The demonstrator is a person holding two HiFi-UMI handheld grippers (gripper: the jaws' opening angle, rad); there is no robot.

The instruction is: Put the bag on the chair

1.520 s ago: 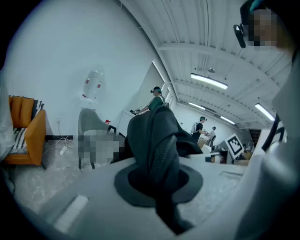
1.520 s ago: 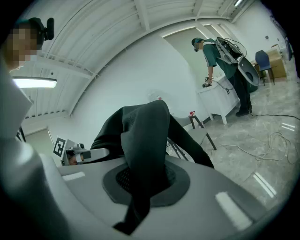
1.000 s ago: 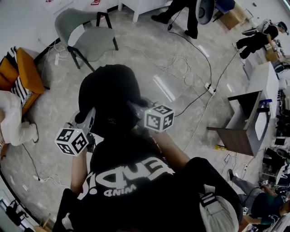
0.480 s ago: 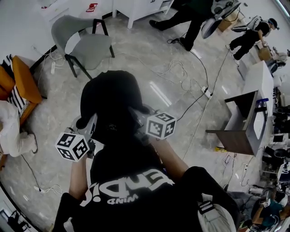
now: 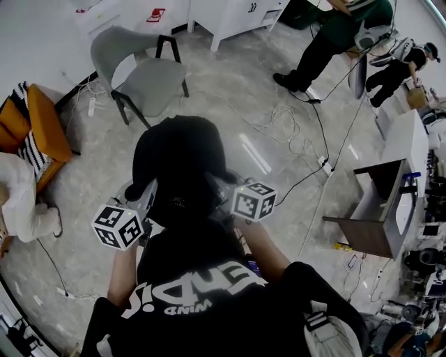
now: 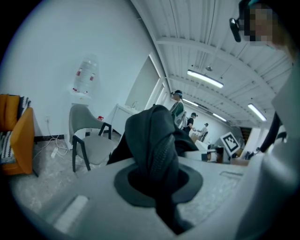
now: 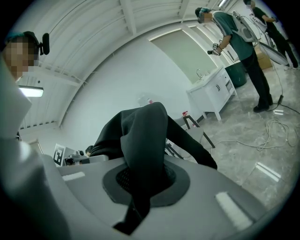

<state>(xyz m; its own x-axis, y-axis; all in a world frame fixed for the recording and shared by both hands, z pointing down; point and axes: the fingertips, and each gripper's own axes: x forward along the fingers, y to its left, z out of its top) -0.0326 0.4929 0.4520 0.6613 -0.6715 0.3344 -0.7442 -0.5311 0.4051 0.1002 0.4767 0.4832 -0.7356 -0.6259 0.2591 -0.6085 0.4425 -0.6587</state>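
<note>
A black bag (image 5: 178,164) hangs in front of me over the floor, held from both sides. My left gripper (image 5: 141,202) is shut on a fold of the bag (image 6: 154,140) with a zip, which fills the space between its jaws. My right gripper (image 5: 221,190) is shut on another black fold of the bag (image 7: 143,136). The grey chair (image 5: 148,75) with dark legs stands ahead and to the left, apart from the bag, its seat bare. The same chair (image 6: 86,140) shows left of the bag in the left gripper view.
An orange chair (image 5: 38,125) and a person in white (image 5: 17,195) are at the left. Cables (image 5: 286,118) trail over the floor ahead. A dark desk (image 5: 373,209) stands at the right, white cabinets (image 5: 237,14) at the back, with people (image 5: 327,42) near them.
Both grippers keep their hold on the bag with little movement. The view has shifted a little, and a person at the back has walked to the right.
</note>
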